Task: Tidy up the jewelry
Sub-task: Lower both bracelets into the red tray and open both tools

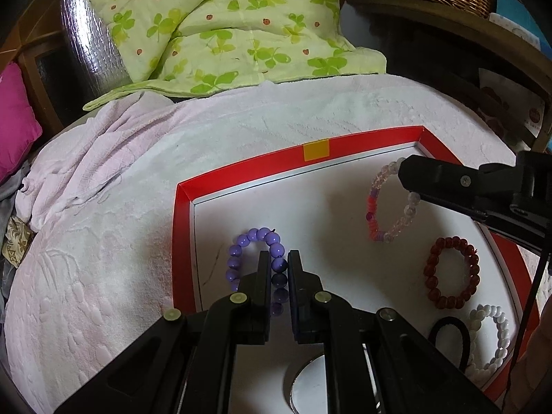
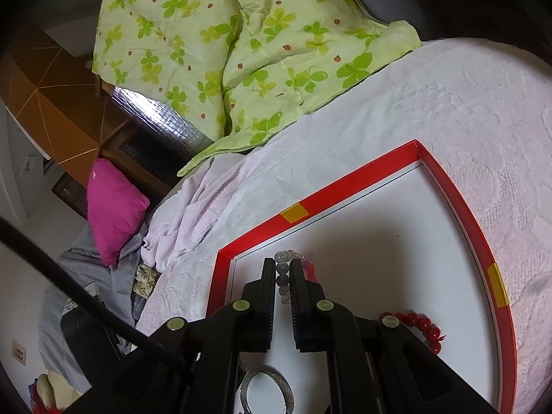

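Bangle [image 2: 267, 393], apparently silver, right view only.

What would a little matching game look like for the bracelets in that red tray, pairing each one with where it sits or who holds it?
Things:
1. purple bracelet
2. clear-and-pink bracelet
3. dark red bracelet
4. white bracelet

States:
A. lying free, overlapping a black hair tie
B. between the left gripper fingers
C. lying free in the tray, touching nothing
D. between the right gripper fingers

Pairs: 1-B, 2-D, 3-C, 4-A
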`<move>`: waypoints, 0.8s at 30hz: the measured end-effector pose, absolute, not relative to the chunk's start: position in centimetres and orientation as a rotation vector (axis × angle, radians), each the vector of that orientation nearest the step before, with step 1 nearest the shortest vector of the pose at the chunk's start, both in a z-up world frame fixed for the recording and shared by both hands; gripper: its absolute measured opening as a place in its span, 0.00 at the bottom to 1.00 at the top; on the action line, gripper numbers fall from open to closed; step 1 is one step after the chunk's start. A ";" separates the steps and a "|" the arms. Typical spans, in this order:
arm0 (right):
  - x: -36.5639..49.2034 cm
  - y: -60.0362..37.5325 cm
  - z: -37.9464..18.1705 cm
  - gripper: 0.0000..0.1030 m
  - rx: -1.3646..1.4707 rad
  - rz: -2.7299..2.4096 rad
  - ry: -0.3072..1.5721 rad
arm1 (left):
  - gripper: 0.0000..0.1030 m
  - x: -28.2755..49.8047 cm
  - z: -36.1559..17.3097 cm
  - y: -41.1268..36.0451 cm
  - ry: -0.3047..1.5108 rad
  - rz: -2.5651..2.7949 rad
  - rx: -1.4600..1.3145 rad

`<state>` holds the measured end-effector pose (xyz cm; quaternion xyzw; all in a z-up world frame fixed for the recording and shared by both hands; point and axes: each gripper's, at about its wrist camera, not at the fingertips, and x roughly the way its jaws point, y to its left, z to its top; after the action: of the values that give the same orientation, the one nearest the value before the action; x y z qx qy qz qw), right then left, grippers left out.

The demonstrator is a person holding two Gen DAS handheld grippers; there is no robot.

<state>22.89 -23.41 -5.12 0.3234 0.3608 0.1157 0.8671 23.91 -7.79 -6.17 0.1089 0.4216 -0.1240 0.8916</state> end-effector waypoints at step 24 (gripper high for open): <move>23.0 -23.8 -5.8 0.09 0.692 0.213 0.777 | 0.09 24.0 -6.6 -8.0 0.893 -0.254 0.239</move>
<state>23.01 -23.85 -5.80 0.3298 0.3704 0.1017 0.8624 23.98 -7.97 -6.64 0.1149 0.4297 -0.1224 0.8872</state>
